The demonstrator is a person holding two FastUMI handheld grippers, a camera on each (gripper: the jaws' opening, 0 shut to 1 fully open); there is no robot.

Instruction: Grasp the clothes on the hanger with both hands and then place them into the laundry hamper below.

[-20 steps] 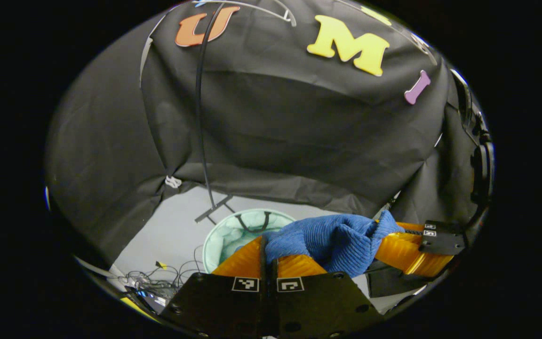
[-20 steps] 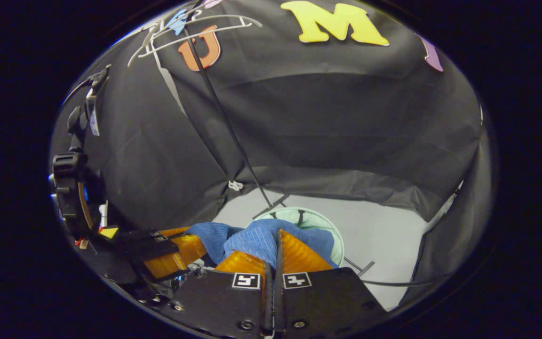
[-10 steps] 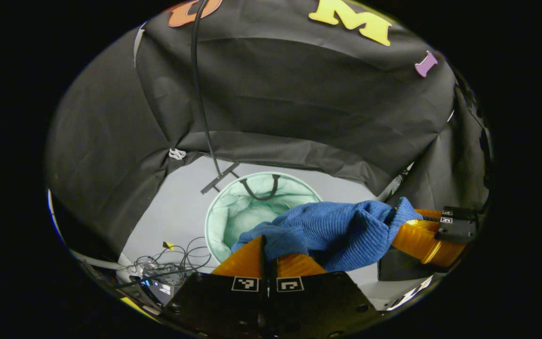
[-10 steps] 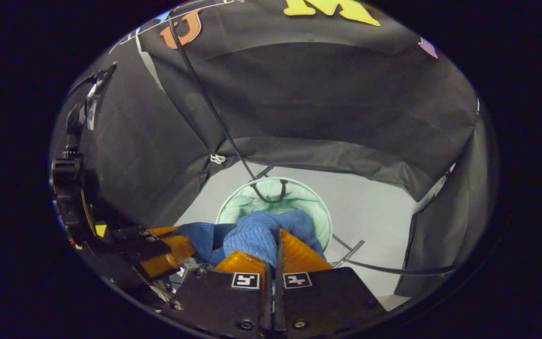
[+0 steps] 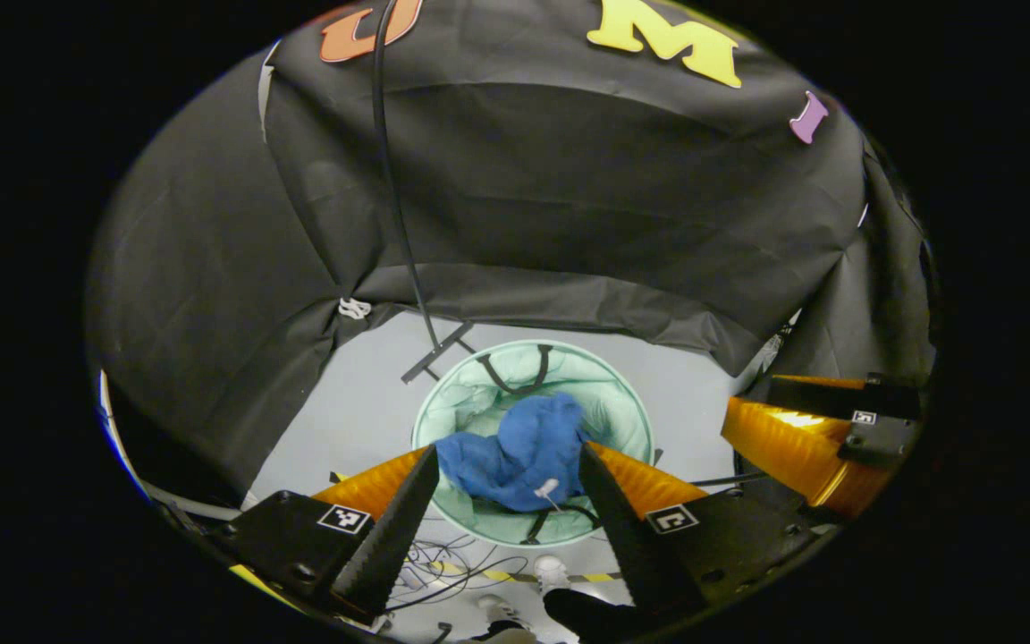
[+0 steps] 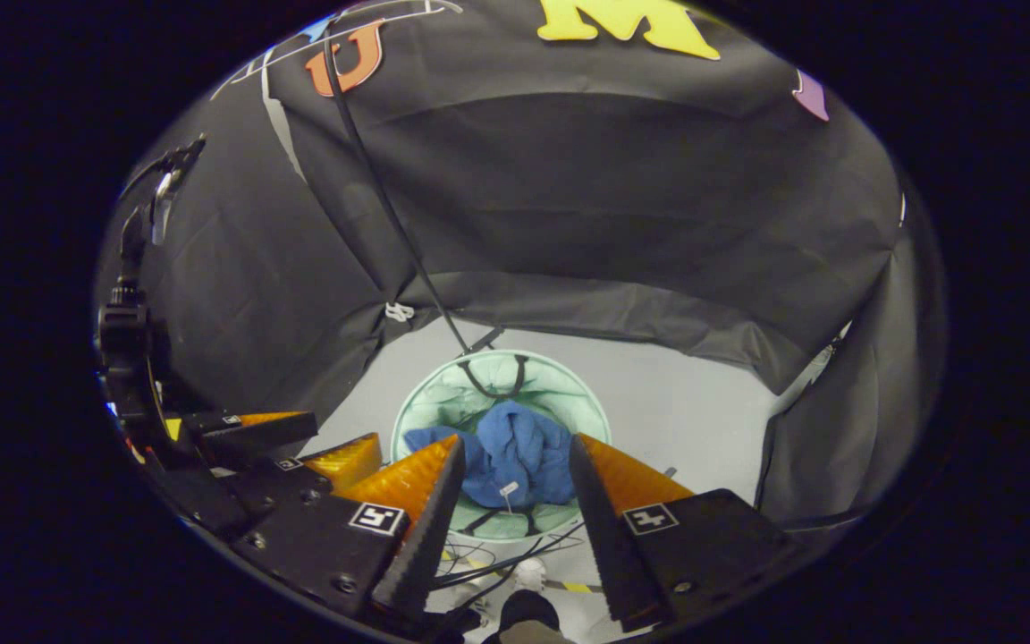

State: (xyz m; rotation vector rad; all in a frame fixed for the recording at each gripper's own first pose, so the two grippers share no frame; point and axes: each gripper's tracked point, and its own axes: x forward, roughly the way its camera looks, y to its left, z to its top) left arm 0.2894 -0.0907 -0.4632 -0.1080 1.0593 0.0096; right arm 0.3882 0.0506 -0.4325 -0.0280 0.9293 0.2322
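A blue knitted garment (image 5: 519, 452) (image 6: 506, 452) lies crumpled inside the round pale-green laundry hamper (image 5: 622, 407) (image 6: 430, 402) on the grey floor below. My left gripper (image 5: 508, 461) hangs open above the hamper, its orange fingers spread to either side of the garment and holding nothing. My right gripper (image 6: 515, 452) is also open over the hamper, with nothing between its fingers. In the left gripper view the right gripper (image 5: 801, 438) shows at the right edge; in the right gripper view the left gripper (image 6: 300, 447) shows at the lower left.
A thin black stand pole (image 5: 394, 197) (image 6: 390, 215) rises from a foot bar beside the hamper's far rim. A white hanger (image 6: 345, 22) hangs at its top. Loose cables (image 5: 452, 563) and a shoe (image 6: 524, 613) are on the floor in front of the hamper.
Both grippers opened and let go of the blue garment, which dropped into the hamper. Half a second ago both were shut on it above the hamper.
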